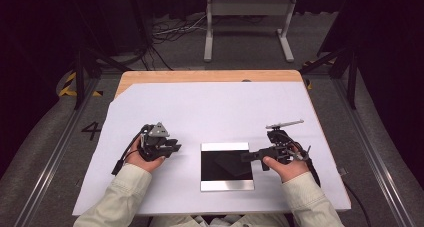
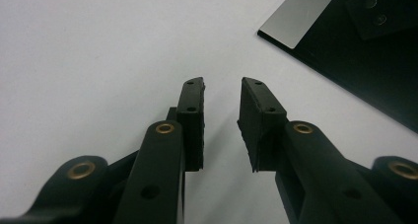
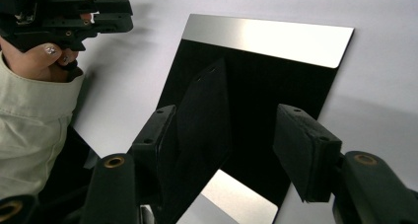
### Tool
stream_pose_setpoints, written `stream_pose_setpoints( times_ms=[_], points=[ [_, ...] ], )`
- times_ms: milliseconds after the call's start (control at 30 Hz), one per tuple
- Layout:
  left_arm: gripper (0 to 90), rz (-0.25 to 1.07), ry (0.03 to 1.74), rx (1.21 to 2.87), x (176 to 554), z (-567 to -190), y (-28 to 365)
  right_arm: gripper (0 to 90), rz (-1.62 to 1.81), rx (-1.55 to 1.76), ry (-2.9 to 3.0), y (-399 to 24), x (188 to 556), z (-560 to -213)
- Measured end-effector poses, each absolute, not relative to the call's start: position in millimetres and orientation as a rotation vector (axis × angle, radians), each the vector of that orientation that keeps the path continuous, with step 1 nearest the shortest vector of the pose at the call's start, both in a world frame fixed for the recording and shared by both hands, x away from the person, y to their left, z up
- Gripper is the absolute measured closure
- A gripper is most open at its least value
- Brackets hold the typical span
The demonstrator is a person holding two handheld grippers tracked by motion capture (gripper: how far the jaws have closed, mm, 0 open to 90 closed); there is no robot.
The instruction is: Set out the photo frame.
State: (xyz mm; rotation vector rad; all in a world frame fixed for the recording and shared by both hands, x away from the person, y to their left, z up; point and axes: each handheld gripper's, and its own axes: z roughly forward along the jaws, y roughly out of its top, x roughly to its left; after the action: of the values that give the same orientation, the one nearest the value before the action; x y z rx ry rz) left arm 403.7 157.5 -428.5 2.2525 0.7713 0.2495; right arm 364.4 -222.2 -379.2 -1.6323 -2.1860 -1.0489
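The right gripper (image 1: 251, 155) has its fingers (image 3: 305, 155) spread wide with nothing pressed between them; they hang just over the right part of a glossy black plate (image 1: 226, 166), whose dark surface shows through the gap in the right gripper view, and whether the tips touch it cannot be told. The left gripper (image 1: 175, 148) has its fingers (image 2: 191, 116) partly apart, a clear gap between the pads and nothing in it, poised over bare white sheet. In the left gripper view a corner of the plate (image 2: 355, 51) lies off to the upper right, near but apart from those fingers. The plate is square, black in the middle with bright silver strips along its near and far edges, and it lies flat on the white sheet (image 1: 210, 112) between the two hands, toward the person's side. The left gripper sits just left of the plate, pointing toward it. The sheet covers most of a wooden worktop (image 1: 200, 76), bare along the far edge. Pale sleeves (image 1: 120, 197) come in from below.
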Motion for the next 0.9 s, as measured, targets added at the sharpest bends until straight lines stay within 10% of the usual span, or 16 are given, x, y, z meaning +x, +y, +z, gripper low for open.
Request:
stream_pose_setpoints(
  times_ms=[900],
  points=[
    [72.1, 0.250, 0.767, 2.252, 403, -428, 156, 40.1, -0.987, -1.524, -2.128, -207, 366, -392]
  ],
)
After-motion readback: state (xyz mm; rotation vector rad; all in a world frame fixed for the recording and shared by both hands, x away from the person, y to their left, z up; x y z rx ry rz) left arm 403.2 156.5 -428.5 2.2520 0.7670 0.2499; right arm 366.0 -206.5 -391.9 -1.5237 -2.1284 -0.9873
